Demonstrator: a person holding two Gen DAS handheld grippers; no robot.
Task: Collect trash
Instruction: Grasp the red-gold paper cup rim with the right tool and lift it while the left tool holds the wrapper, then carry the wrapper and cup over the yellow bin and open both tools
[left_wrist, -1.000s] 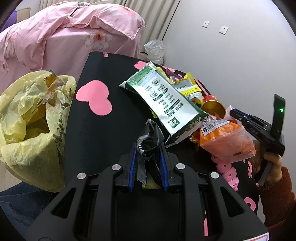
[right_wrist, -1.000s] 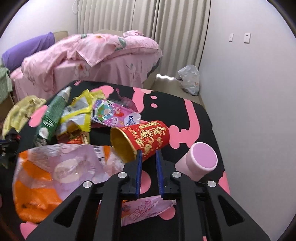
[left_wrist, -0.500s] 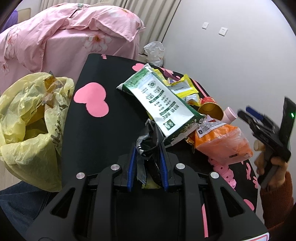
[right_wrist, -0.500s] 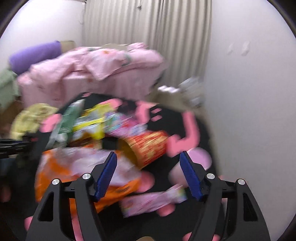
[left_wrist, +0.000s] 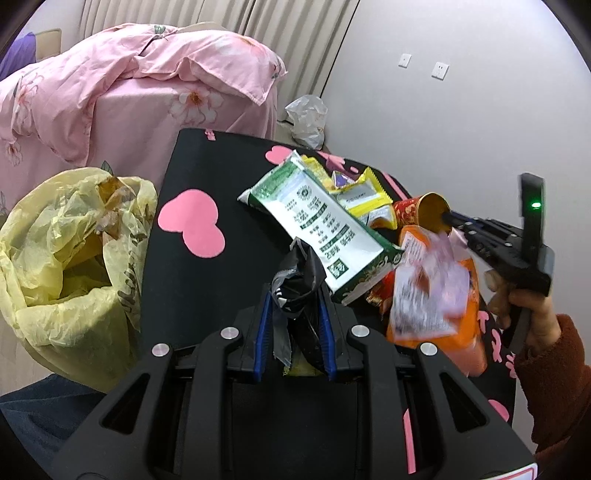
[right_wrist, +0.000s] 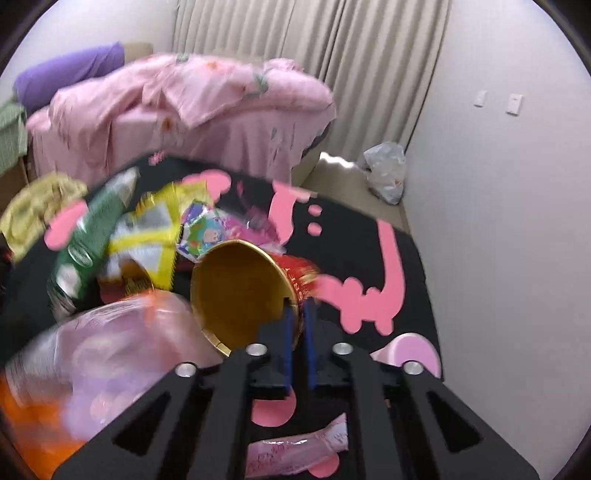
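Note:
My left gripper (left_wrist: 295, 302) is shut on a crumpled black wrapper (left_wrist: 297, 280) above the black table (left_wrist: 207, 170). A yellow trash bag (left_wrist: 74, 251) hangs open at the table's left edge. My right gripper (right_wrist: 299, 314) is shut on the rim of a red paper cup (right_wrist: 240, 291) with a gold inside, and lifts it. The cup (left_wrist: 430, 214) and the right gripper (left_wrist: 454, 221) also show in the left wrist view. A green and white wrapper (left_wrist: 317, 225), a yellow wrapper (left_wrist: 364, 195) and an orange bag (left_wrist: 436, 295) lie in a heap.
A pink cylinder (right_wrist: 410, 350) and a pink packet (right_wrist: 295, 454) lie near the right gripper. A pink-covered bed (left_wrist: 129, 92) stands behind the table. A white plastic bag (left_wrist: 306, 118) sits on the floor by the wall.
My right gripper opened, then shut on the red cup's rim and raised it. The orange bag shifted. My left gripper kept hold of the black wrapper.

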